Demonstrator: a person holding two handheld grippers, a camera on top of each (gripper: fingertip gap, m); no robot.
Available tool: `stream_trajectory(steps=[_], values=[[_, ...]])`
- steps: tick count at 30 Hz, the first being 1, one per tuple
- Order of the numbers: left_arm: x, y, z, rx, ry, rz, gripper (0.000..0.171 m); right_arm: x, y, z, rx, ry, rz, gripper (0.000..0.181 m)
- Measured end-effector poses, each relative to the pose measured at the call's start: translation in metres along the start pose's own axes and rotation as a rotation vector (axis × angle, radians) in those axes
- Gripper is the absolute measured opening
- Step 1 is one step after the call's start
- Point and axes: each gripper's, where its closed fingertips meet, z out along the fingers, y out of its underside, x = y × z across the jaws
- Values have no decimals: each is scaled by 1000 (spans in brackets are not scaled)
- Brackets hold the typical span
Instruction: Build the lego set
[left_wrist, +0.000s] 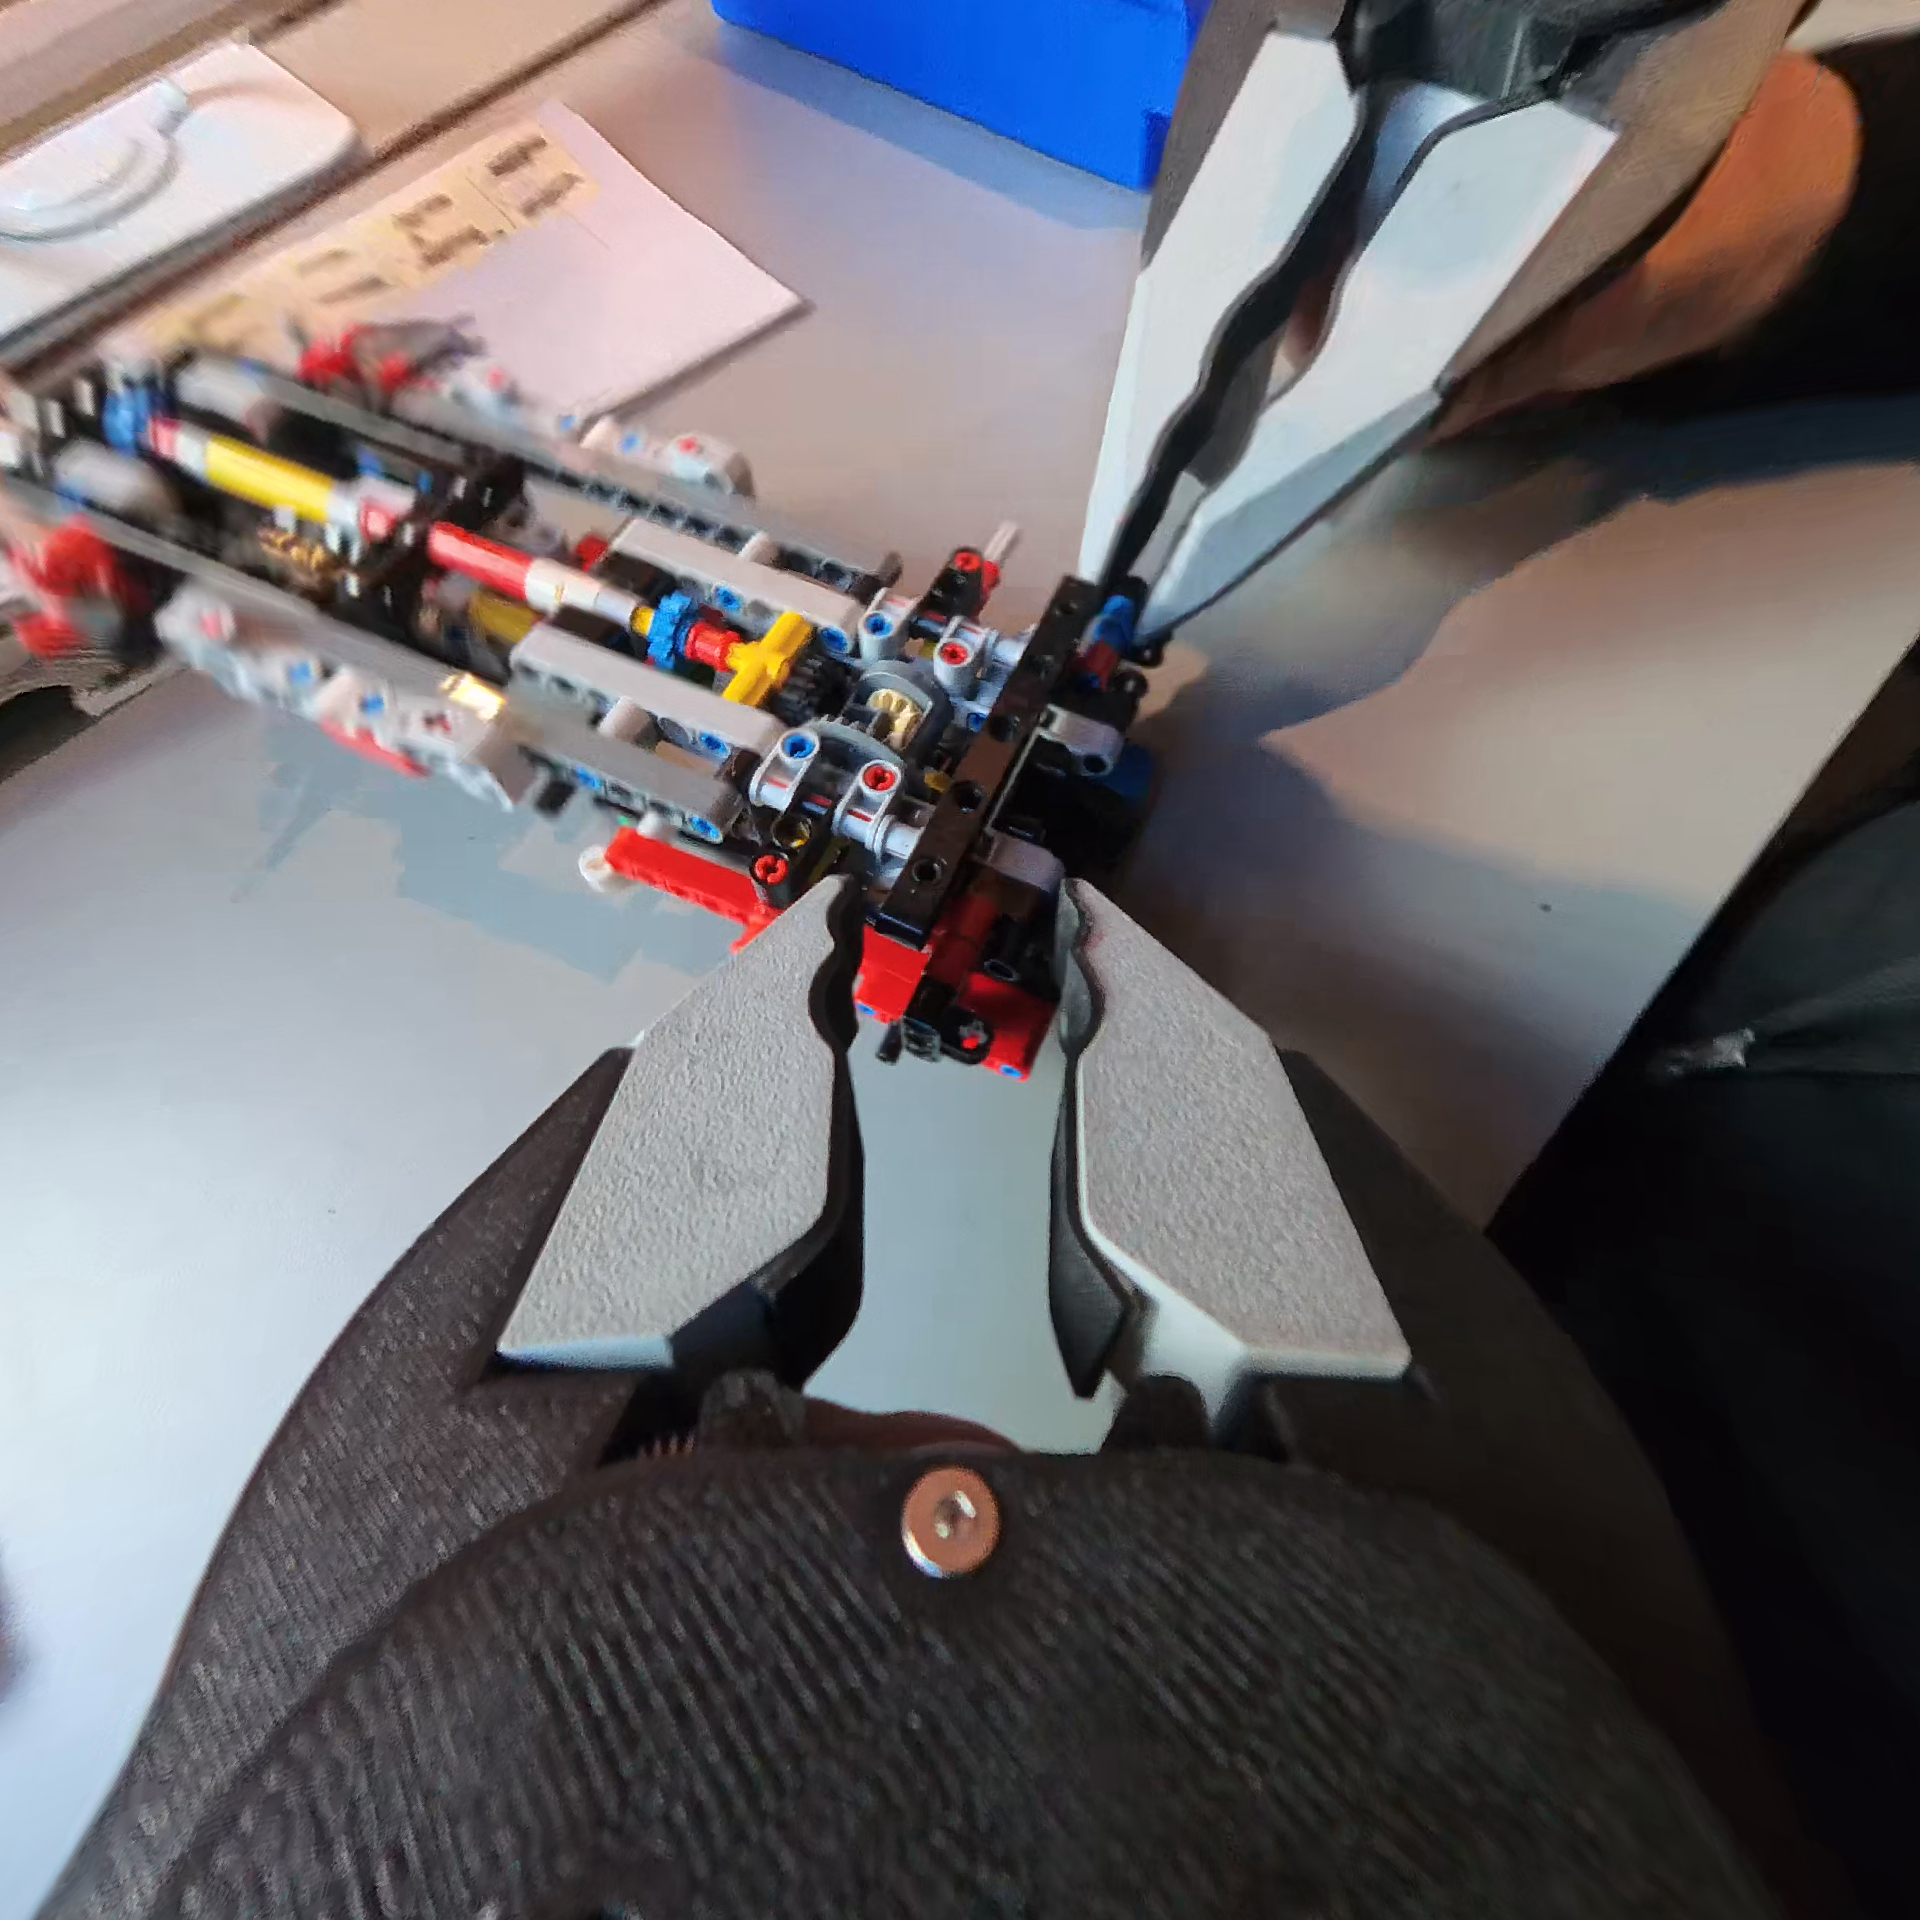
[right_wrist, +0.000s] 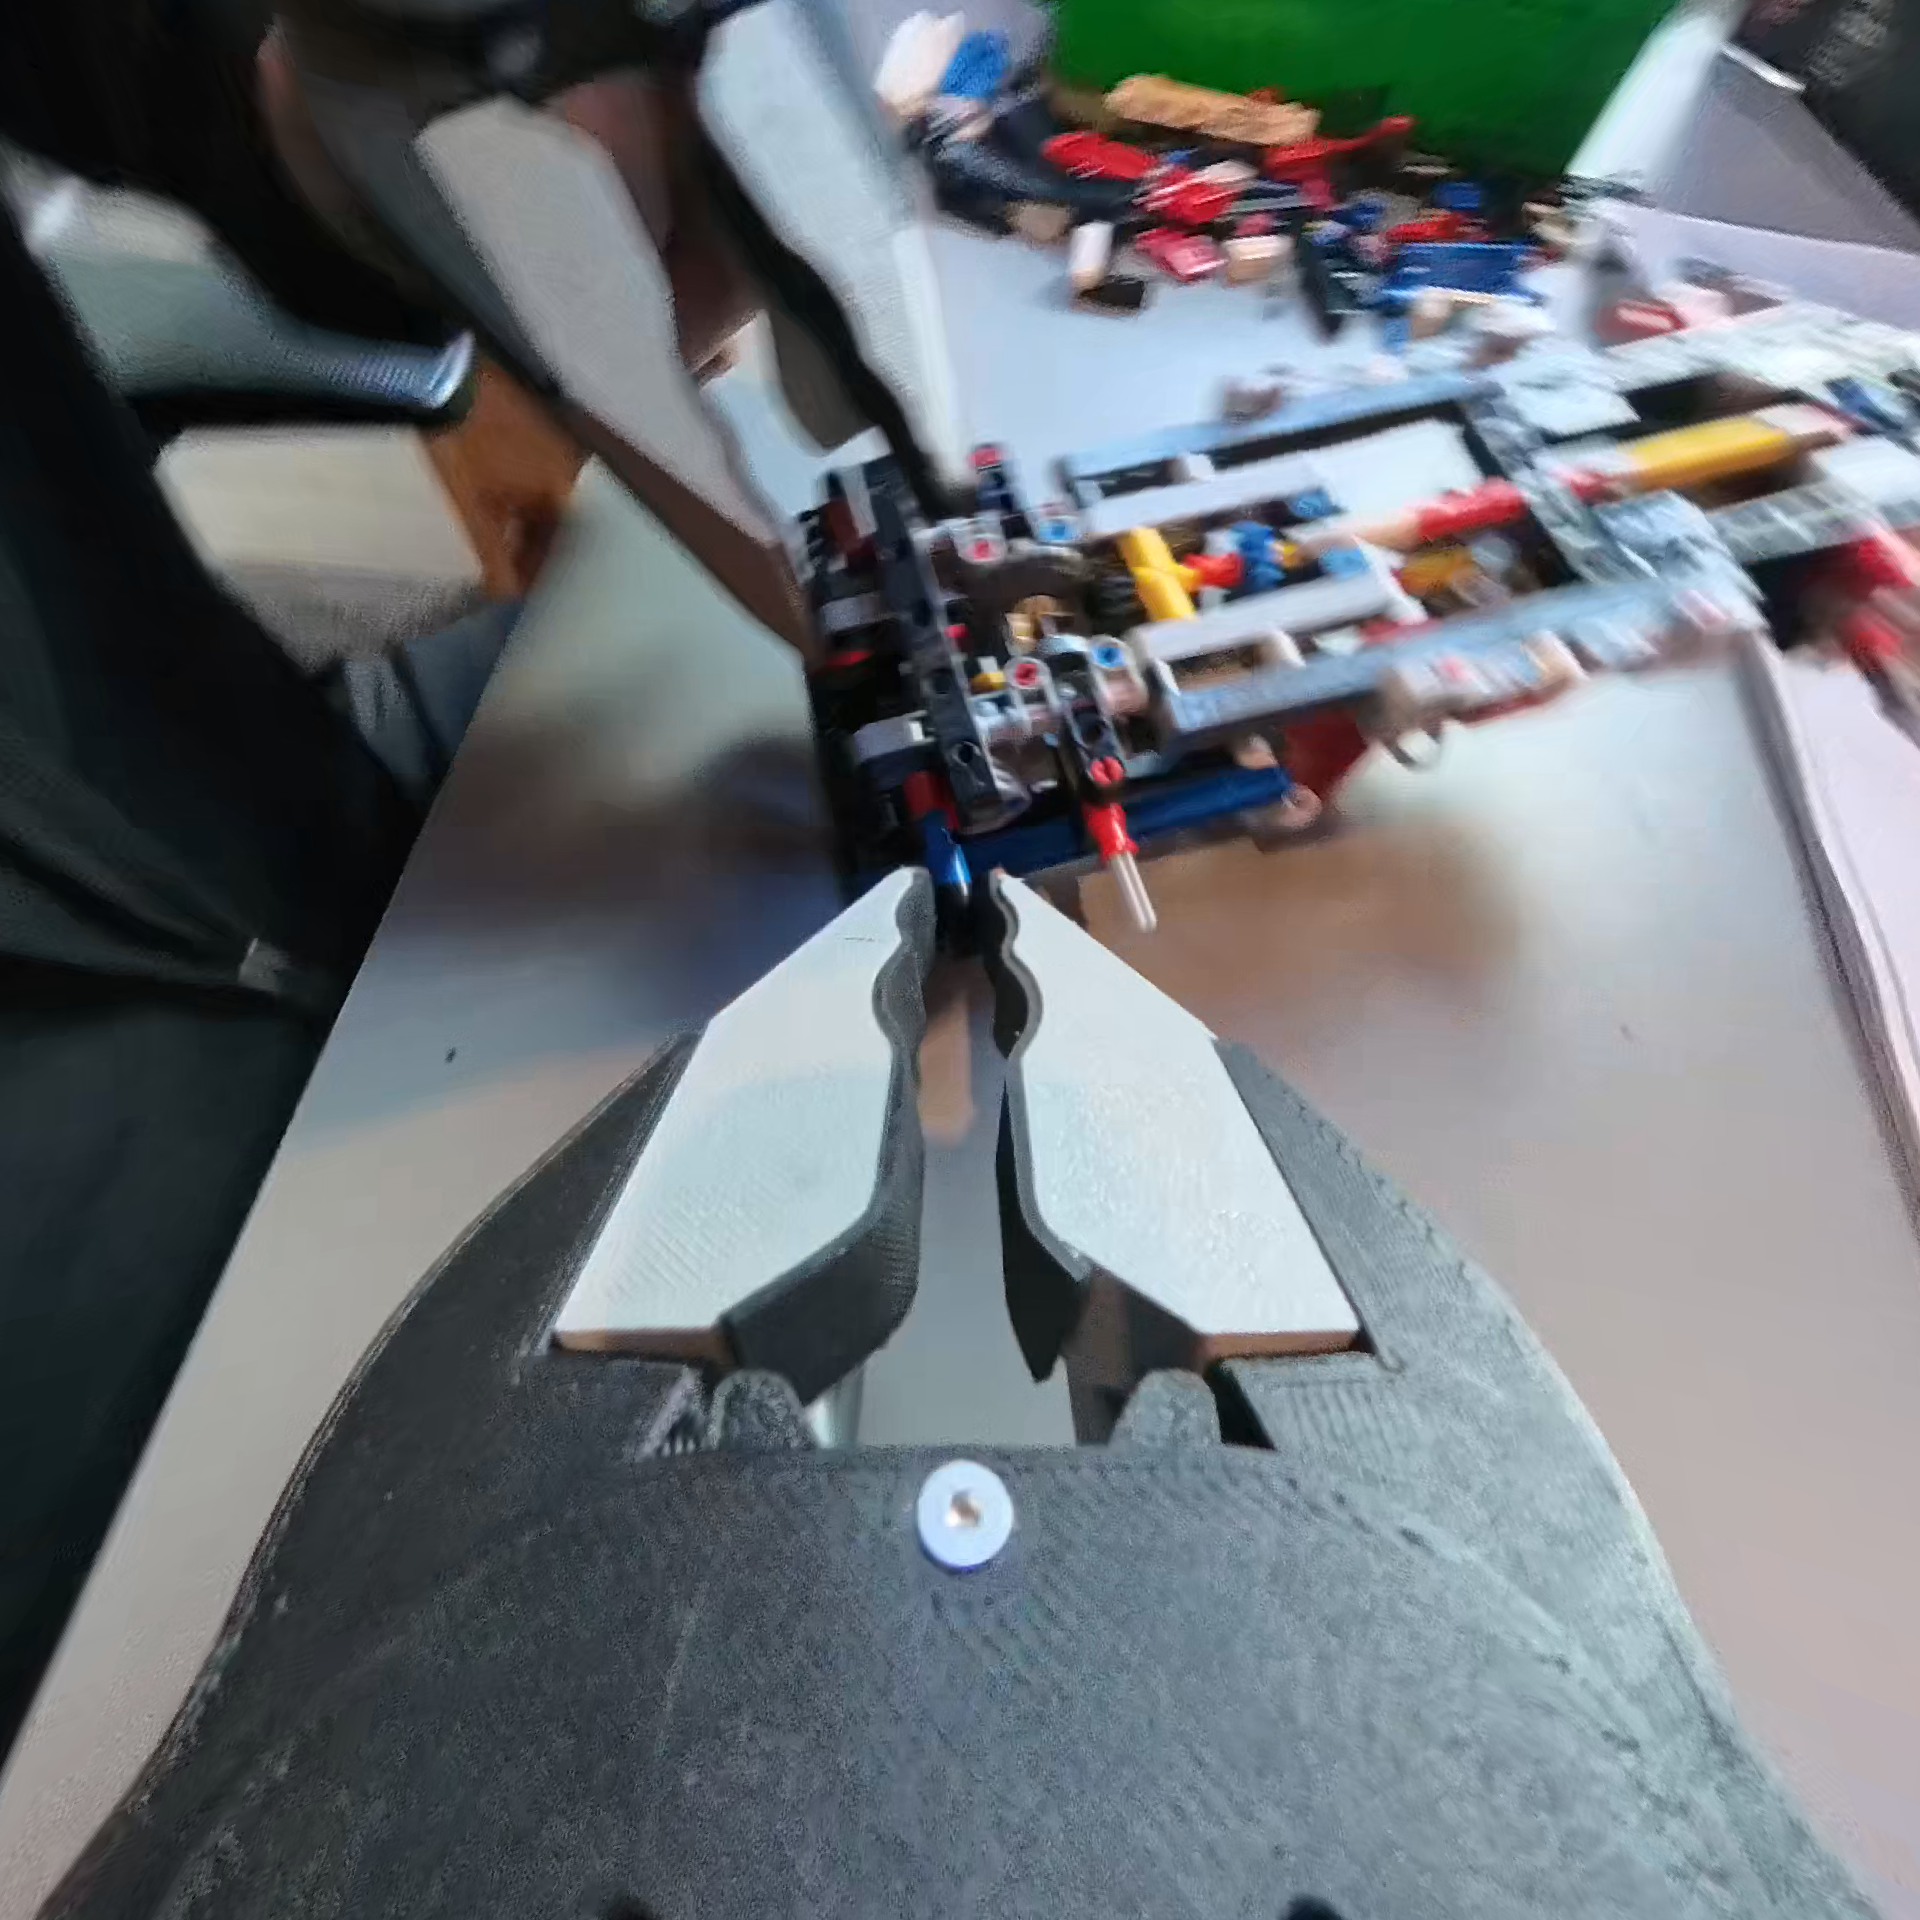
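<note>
A long lego chassis (left_wrist: 675, 644) of grey beams with yellow, red and blue parts lies on the grey table (left_wrist: 312, 1039). My left gripper (left_wrist: 951, 925) is shut on its near red and black end. My right gripper (left_wrist: 1127, 613) comes in from the upper right, shut on a small blue pin (left_wrist: 1114, 618) at the end of the black cross beam (left_wrist: 997, 748). In the right wrist view, my right gripper (right_wrist: 958, 894) pinches the blue pin (right_wrist: 948, 860) against the chassis (right_wrist: 1247, 603). The left gripper's fingers (right_wrist: 582, 332) reach in from the upper left.
A blue bin (left_wrist: 966, 62) and a paper sheet (left_wrist: 623, 270) lie beyond the chassis. A pile of loose lego pieces (right_wrist: 1247, 197) sits before a green box (right_wrist: 1351, 62). The table edge (left_wrist: 1714, 831) runs close by, with a chair (right_wrist: 312, 374) beyond it. About 7 cm separates my left fingertips from my right.
</note>
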Motion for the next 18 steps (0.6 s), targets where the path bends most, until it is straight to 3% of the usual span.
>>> stream_trajectory(steps=[2, 4, 9, 15, 18], values=[[0, -7, -1, 57, -51, -37, 33, 9, -3, -10, 42, 25, 177, 8], [5, -7, -1, 70, -79, -70, 33, 9, -2, -20, 93, 70, 293, 35], [22, -12, 2, 81, -54, -55, 49, 0, -1, -20, 85, 157, 319, 69], [50, -17, -1, 41, 37, -5, 57, -4, 5, -1, -2, 127, 324, 64], [55, -16, -5, 15, 48, 48, 59, -4, 5, -6, -2, 161, 324, 74]])
